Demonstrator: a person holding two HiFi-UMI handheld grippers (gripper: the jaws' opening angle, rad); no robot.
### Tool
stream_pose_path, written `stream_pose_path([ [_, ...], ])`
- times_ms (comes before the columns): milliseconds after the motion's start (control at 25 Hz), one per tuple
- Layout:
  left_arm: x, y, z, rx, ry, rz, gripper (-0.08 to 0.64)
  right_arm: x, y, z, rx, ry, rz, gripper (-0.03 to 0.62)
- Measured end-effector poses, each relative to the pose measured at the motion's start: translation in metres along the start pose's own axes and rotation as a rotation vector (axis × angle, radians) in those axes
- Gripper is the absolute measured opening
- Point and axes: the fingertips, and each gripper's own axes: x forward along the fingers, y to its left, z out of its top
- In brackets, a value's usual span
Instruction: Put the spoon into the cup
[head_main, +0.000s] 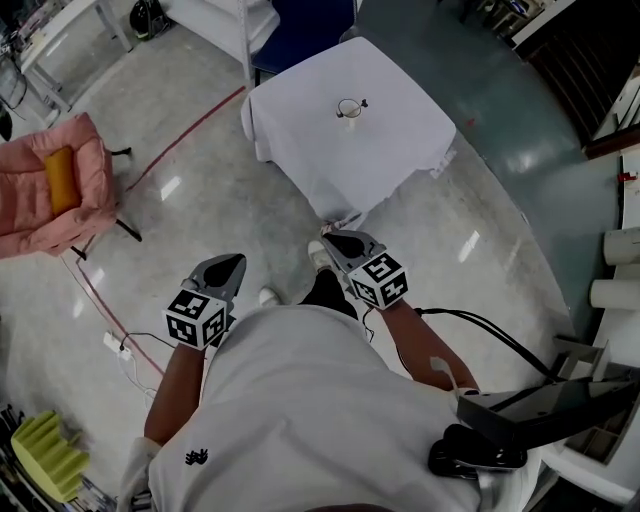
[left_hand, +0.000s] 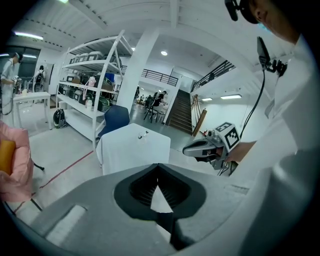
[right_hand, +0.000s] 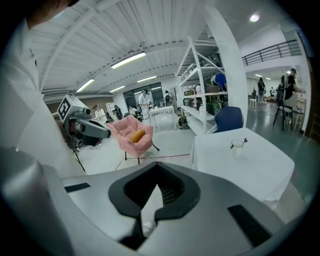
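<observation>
A clear cup (head_main: 348, 110) stands in the middle of a table draped in white cloth (head_main: 400, 150), with the spoon (head_main: 360, 103) resting in it, handle over the rim. Both grippers hang close to the person's body, well short of the table. My left gripper (head_main: 232, 260) is shut and holds nothing, and my right gripper (head_main: 335, 240) is likewise shut and bare. The left gripper view has the cup (left_hand: 144, 134) far beyond the left gripper (left_hand: 158, 166), with the right gripper (left_hand: 187, 149) alongside. The right gripper view shows the cup (right_hand: 237, 147) past the right gripper (right_hand: 158, 165).
A pink armchair (head_main: 50, 190) with an orange cushion stands on the floor at left. A blue chair (head_main: 300, 30) and white shelving (left_hand: 90, 85) sit behind the table. Red tape (head_main: 190, 135) crosses the floor; cables (head_main: 120, 350) and yellow-green foam (head_main: 45, 450) lie near left.
</observation>
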Motion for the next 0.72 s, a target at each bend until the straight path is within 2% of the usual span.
stream_pose_path([
  [320,-0.019,-0.001,-0.021,-0.013,-0.005,-0.016,0.011,0.009,0.043,0.002,-0.090,0.019,0.030,0.008],
  [720,-0.032,0.010,-0.029,-0.026,0.010,0.025,0.011,0.020,0.054,-0.001,-0.083,0.024,0.066,0.008],
])
